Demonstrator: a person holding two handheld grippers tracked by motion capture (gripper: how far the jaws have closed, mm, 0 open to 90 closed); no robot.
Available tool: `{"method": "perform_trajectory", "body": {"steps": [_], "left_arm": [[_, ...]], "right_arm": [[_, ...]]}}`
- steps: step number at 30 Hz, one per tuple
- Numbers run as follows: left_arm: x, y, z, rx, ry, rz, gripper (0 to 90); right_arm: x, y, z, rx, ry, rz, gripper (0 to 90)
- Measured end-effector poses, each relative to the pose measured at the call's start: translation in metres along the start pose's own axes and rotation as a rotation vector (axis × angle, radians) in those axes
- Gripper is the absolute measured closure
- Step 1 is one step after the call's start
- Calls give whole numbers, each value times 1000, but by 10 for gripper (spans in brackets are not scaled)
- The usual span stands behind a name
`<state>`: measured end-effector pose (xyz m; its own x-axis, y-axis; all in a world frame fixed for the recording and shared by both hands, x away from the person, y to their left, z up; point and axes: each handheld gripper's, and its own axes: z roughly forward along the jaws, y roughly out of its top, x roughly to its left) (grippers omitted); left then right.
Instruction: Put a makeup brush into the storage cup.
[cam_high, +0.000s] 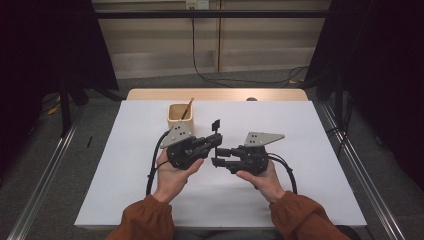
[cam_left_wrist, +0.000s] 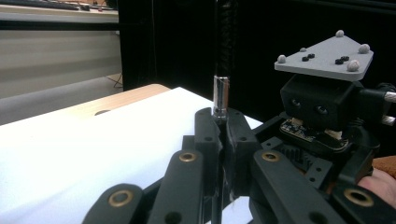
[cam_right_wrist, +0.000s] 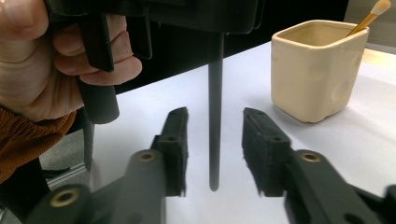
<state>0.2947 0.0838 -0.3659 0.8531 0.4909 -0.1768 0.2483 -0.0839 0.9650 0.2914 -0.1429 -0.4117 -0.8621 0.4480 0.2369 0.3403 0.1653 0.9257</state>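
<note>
One white counter (cam_high: 125, 165) carries one cream cup (cam_high: 178, 116) with one wooden-handled brush (cam_high: 187, 108) leaning in it. Two claws meet above the middle: the left claw (cam_left_wrist: 219, 122) is clamped on one black brush (cam_high: 216, 131), while the right claw (cam_right_wrist: 215, 149) stands wide around its handle. The black brush stands upright, bristles up and handle tip down above the counter; no writing is readable.

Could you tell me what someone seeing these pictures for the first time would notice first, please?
The eye goes to the two hand-held grippers meeting over the middle of the white table: the left gripper is shut on a dark brush that stands upright. The right gripper waits open, its jaws either side of the brush's handle. Behind them, a cream cup holds a second brush.
</note>
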Motion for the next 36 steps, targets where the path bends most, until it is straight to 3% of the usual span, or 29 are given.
{"method": "perform_trajectory", "body": {"steps": [8, 20, 32, 36], "left_arm": [[0, 0, 1, 8, -3, 1, 857], [2, 1, -2, 1, 8, -5, 857], [6, 4, -9, -10, 28, -3, 857], [8, 6, -13, -12, 40, -7, 857]], "right_arm": [[1, 0, 1, -4, -29, -2, 279], [0, 2, -2, -15, -70, 8, 23], [-2, 4, -10, -39, -67, 1, 17], [-3, 5, -16, -42, -122, -2, 12]]}}
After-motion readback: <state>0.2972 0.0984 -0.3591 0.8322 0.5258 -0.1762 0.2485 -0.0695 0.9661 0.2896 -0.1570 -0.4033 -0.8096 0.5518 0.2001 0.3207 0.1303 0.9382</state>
